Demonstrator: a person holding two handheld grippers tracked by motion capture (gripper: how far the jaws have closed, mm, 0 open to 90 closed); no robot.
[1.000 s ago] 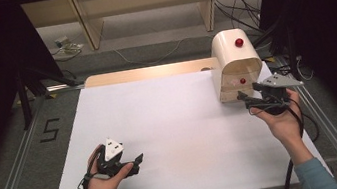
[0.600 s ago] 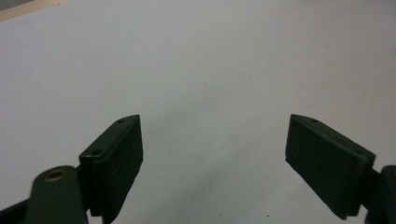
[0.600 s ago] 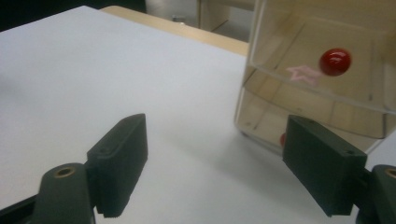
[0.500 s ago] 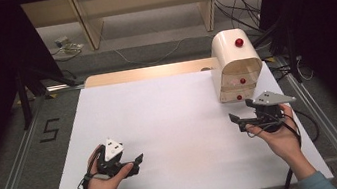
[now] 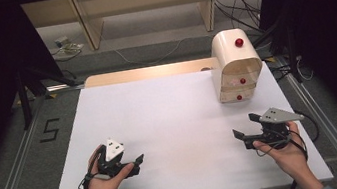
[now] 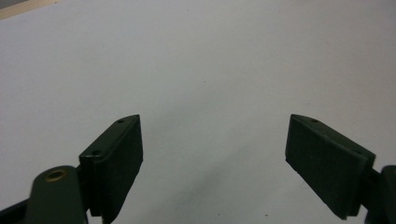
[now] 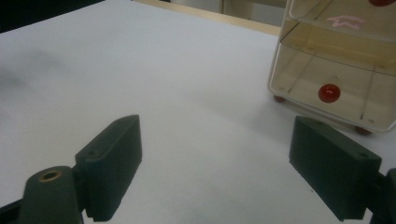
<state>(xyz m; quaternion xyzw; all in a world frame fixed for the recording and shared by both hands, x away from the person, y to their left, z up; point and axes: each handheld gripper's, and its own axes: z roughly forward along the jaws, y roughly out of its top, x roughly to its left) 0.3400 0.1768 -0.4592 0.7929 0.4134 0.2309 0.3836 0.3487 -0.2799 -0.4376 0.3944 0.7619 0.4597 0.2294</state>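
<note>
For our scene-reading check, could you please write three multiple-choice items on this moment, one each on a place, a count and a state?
1. Where does the drawer cabinet stand on the white table?
A. far right corner
B. near left corner
C. centre

2. How many red knobs show on the cabinet in the high view?
A. one
B. three
C. five

3. How do the jaws of the right gripper stand?
A. shut on a knob
B. shut on nothing
C. open, nothing between them

Key: 1 A, it stands at the far right edge; 2 B, one on top and two on the drawer fronts; 3 C, bare table shows between the jaws.
</note>
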